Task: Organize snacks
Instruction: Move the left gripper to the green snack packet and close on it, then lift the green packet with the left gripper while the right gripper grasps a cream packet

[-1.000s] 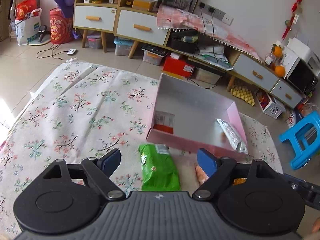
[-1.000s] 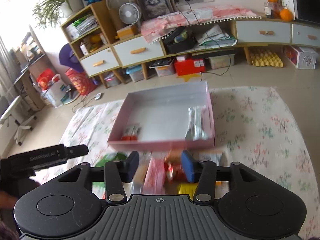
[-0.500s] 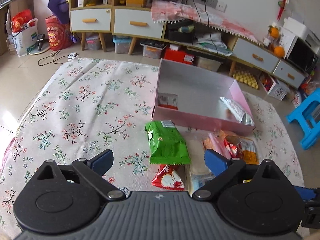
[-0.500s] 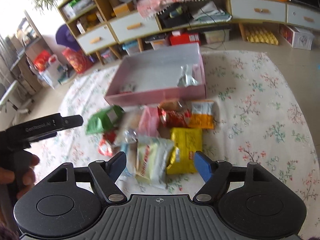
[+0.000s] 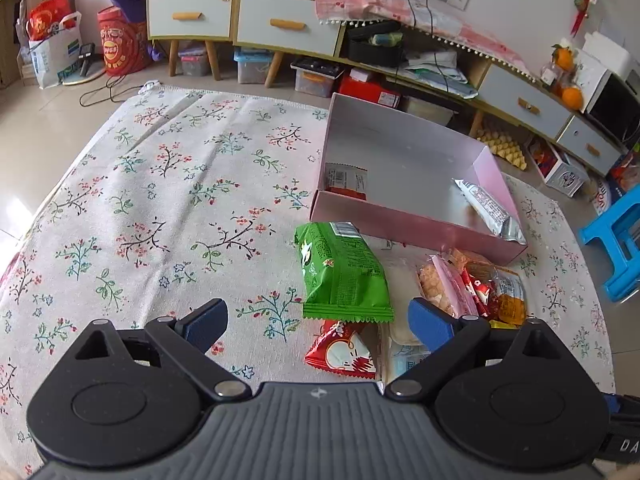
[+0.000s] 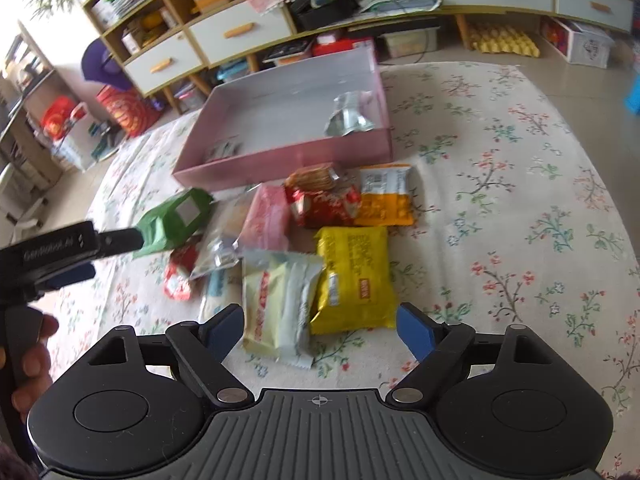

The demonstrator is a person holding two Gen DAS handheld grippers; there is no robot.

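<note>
A pink box (image 5: 400, 224) (image 6: 280, 160) sits on a floral cloth and holds a silver packet (image 5: 488, 208) and a small red-white packet (image 5: 346, 180). Several snack packets lie in front of it: green (image 5: 340, 272) (image 6: 172, 220), red (image 5: 344, 354), yellow (image 6: 352, 276), cream (image 6: 280, 304), orange (image 6: 384, 200). My left gripper (image 5: 318, 322) is open and empty above the green and red packets. My right gripper (image 6: 320, 330) is open and empty just short of the cream and yellow packets. The left gripper also shows at the left edge of the right wrist view (image 6: 60, 248).
The floral cloth (image 5: 160, 200) covers the floor. Cabinets with drawers (image 5: 280, 28) and storage bins stand behind the box. A blue stool (image 5: 616, 248) is at the right. A red bucket (image 5: 120, 44) and bags stand at the far left.
Both grippers have pulled back from the box, toward me, so the snack pile now lies in front of them. The right gripper's jaws have opened wider.
</note>
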